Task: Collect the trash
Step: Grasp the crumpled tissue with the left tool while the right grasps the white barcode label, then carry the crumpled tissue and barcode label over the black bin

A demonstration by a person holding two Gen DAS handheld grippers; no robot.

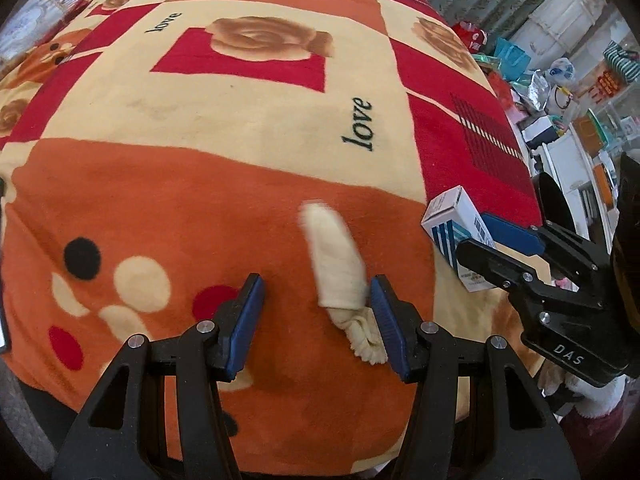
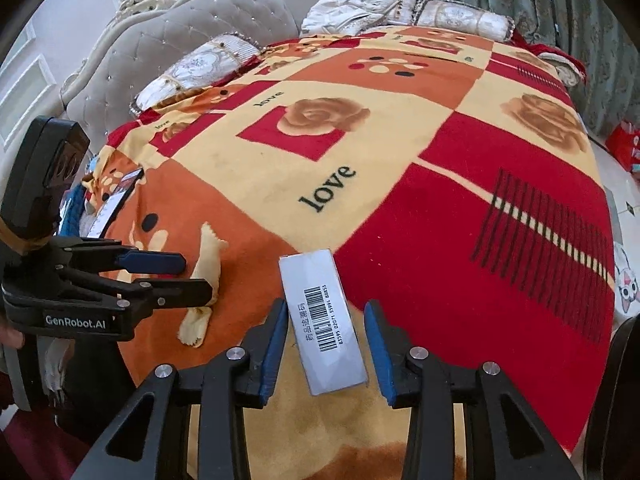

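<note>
Near the bed's (image 2: 460, 208) front edge, a white barcoded cardboard box (image 2: 324, 320) lies between the right gripper's (image 2: 326, 344) spread, non-touching jaws; the left gripper (image 1: 316, 312) straddles a crumpled cream tissue (image 1: 340, 268), unclamped.

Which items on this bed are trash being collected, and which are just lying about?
Job:
- cream peel, beside left gripper
- small white box, between right gripper jaws

Lying about:
- phone at blanket edge
- pillows
- blanket

A bed under a red, orange and cream fleece blanket (image 2: 400, 168); grey tufted headboard (image 2: 180, 40) behind; green patterned curtains (image 2: 560, 4); cluttered white shelves (image 1: 568, 152).
</note>
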